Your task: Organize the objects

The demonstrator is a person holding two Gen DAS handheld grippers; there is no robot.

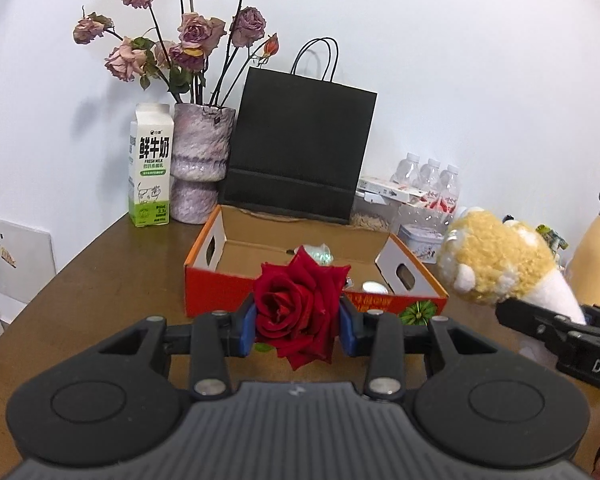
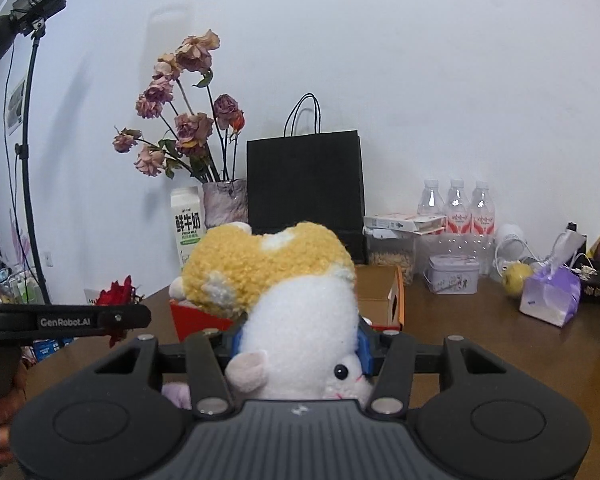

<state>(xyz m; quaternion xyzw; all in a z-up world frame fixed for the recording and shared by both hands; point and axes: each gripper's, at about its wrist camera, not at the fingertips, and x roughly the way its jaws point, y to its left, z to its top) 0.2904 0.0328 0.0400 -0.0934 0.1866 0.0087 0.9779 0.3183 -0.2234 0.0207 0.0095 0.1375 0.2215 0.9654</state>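
Observation:
My left gripper (image 1: 300,320) is shut on a red rose (image 1: 300,308) and holds it above the table, just in front of an open orange cardboard box (image 1: 220,292). The box holds some shiny wrapped items (image 1: 320,254). My right gripper (image 2: 300,344) is shut on a yellow and white plush hamster (image 2: 284,292), held upside down in front of the same box (image 2: 396,300). In the left wrist view the plush (image 1: 496,260) and right gripper show at the right edge. In the right wrist view the rose (image 2: 116,294) shows at the left.
On the brown table (image 1: 120,272) at the back stand a milk carton (image 1: 150,164), a vase of dried roses (image 1: 198,168), a black paper bag (image 1: 300,148), water bottles (image 2: 456,208), a tin (image 2: 454,274), a tissue pack (image 2: 550,296) and a yellow kettle (image 1: 596,252).

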